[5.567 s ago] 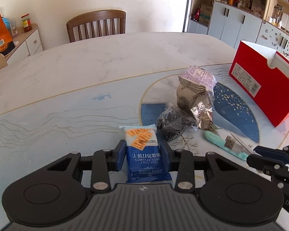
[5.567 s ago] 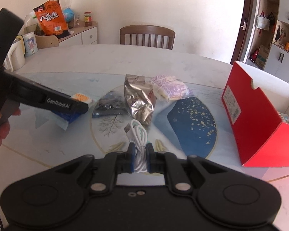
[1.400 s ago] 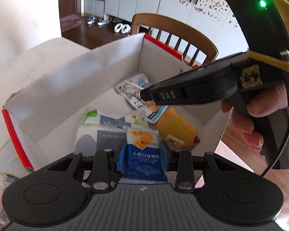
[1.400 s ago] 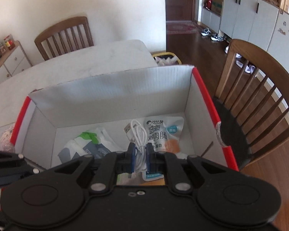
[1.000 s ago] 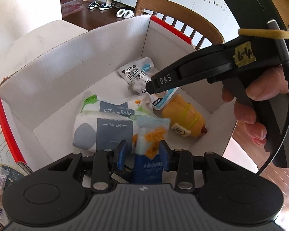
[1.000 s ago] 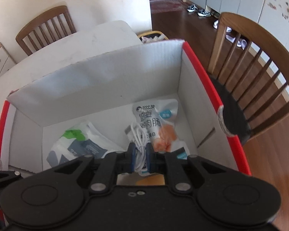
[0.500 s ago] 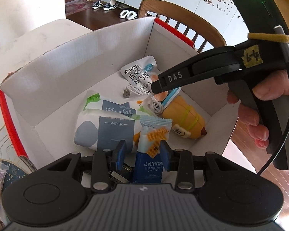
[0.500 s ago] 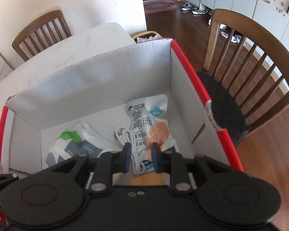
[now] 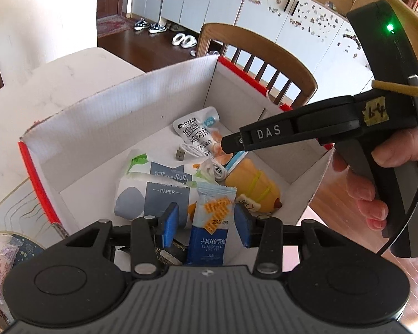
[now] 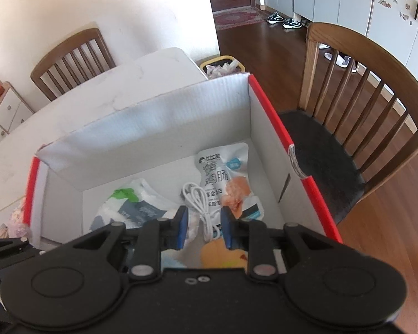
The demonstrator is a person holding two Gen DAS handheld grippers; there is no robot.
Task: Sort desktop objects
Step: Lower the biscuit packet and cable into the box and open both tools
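Drop step, red-edged white cardboard box.
L tongs opening, clear of blue biscuit packet.
R tongs apart, white USB cable loose.
Next, by judgement: lift clear, fetch leftover wrappers off bench.

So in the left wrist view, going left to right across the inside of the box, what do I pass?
Tissue pack → blue biscuit packet → yellow plush toy.
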